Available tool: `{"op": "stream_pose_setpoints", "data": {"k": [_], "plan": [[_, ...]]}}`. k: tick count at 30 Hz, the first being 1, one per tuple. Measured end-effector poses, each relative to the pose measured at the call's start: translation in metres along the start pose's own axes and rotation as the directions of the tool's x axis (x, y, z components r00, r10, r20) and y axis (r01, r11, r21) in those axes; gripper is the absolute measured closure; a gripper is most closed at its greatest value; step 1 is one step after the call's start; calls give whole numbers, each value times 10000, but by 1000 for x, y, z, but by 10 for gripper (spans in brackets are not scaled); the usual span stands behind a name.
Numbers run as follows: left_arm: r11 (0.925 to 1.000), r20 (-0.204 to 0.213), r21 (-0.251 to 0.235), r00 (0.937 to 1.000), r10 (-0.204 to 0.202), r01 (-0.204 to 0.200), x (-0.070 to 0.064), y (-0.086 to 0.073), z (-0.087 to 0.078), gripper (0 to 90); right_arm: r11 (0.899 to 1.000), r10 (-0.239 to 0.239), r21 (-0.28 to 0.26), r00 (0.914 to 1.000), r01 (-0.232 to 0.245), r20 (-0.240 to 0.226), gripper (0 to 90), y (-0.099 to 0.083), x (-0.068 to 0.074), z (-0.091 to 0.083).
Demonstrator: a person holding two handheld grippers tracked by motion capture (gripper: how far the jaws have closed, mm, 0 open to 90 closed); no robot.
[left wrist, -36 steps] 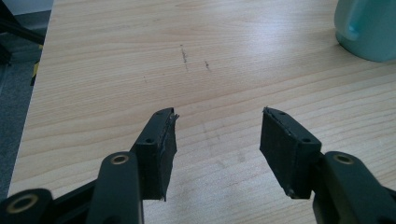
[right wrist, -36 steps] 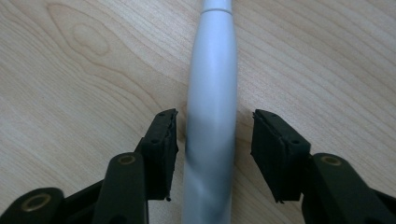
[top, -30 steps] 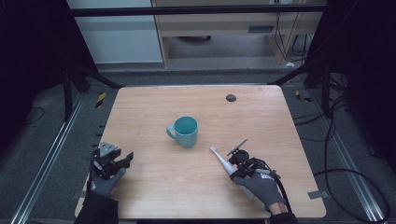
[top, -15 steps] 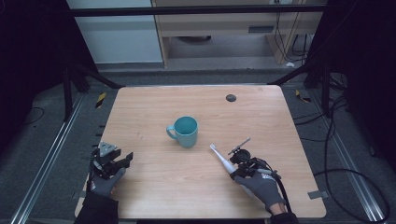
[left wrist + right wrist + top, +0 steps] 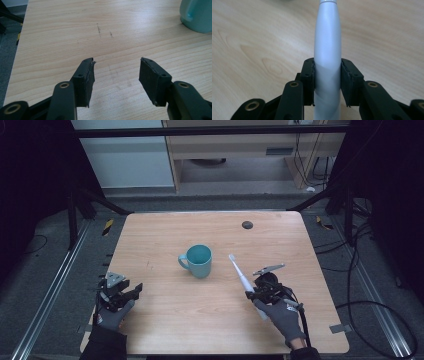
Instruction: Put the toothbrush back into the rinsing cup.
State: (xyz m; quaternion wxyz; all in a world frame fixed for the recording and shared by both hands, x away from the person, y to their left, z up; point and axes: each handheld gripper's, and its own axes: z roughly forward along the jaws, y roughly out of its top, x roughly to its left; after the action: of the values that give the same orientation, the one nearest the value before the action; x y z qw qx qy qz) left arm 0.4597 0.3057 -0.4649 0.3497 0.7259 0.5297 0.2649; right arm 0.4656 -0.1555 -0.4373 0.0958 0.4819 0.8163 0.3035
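Note:
A teal mug (image 5: 198,261) stands upright near the middle of the wooden table (image 5: 165,230), its handle toward the left; its side also shows as the mug (image 5: 197,15) at the top right of the left gripper view. My right gripper (image 5: 256,291) is shut on a white electric toothbrush (image 5: 241,276), whose thin head points up and toward the mug. In the right gripper view the toothbrush handle (image 5: 327,50) is pinched between both black pads. My left gripper (image 5: 131,292) rests low at the table's front left, open and holding nothing (image 5: 115,72).
A small dark round mark (image 5: 247,225) sits on the table near the back right. Metal frame rails (image 5: 55,285) run along both sides. A cable (image 5: 380,315) trails from the right gripper over the floor. Bare wood lies between the grippers.
The right gripper has lifted and tilted the toothbrush, so its head now points more upward and nearer the mug. The left gripper has stayed in place.

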Motion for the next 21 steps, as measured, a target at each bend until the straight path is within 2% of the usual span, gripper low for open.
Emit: {"op": "stream_pose_setpoints", "data": {"k": [2, 3, 4, 5, 6, 8, 11, 13, 14, 16, 18, 19, 20, 21], "plan": [[10000, -7, 8, 10000, -14, 14, 0, 0, 0, 450, 9984, 184, -544, 9998, -182, 32, 664, 2, -3, -6], [10000, -18, 17, 10000, -26, 26, 0, 0, 0, 450, 9941, 297, -1041, 9995, -290, 52, 664, 6, -5, -11], [10000, -18, 17, 10000, -26, 26, 0, 0, 0, 450, 9941, 297, -1041, 9995, -290, 52, 664, 6, -5, -11], [10000, -27, 17, 10000, -24, 24, 0, 0, 0, 451, 9871, 346, -1567, 9993, -319, 144, 664, 11, -8, -16], [10000, -27, 17, 10000, -24, 24, 0, 0, 0, 450, 9871, 346, -1567, 9993, -319, 144, 664, 11, -8, -16], [10000, -33, 29, 10000, -38, 38, 0, 0, 1, 450, 9699, 652, -2356, 9978, -614, 86, 664, 19, -12, -23], [10000, -18, 51, 10000, -42, 42, 0, -1, 1, 450, 9479, 909, -3077, 9958, -827, 125, 664, 27, -12, -27], [10000, -7, 29, 10000, -43, 43, 0, -1, 1, 450, 9339, 1009, -3463, 9948, -891, 163, 664, 32, -12, -28], [10000, -7, 29, 10000, -43, 43, 0, -1, 1, 450, 9339, 1009, -3463, 9948, -891, 163, 664, 32, -12, -28], [10000, -7, 18, 10000, -57, 57, 0, -1, 1, 450, 9085, 1182, -4070, 9924, -945, 335, 664, 41, -12, -32], [10000, -15, 14, 10000, -67, 67, 1, -1, 1, 450, 8915, 1340, -4400, 9905, -1075, 296, 664, 45, -11, -32], [10000, -18, 10, 10000, -67, 67, 1, -1, 1, 450, 8847, 1362, -4541, 9900, -1050, 365, 664, 47, -11, -32], [10000, -18, 10, 10000, -67, 67, 1, -1, 1, 451, 8847, 1362, -4541, 9900, -1050, 365, 664, 47, -11, -32], [10000, -29, -3, 10000, -66, 66, 1, -1, 1, 450, 8748, 1402, -4742, 9887, -987, 527, 664, 52, -9, -31]]}}
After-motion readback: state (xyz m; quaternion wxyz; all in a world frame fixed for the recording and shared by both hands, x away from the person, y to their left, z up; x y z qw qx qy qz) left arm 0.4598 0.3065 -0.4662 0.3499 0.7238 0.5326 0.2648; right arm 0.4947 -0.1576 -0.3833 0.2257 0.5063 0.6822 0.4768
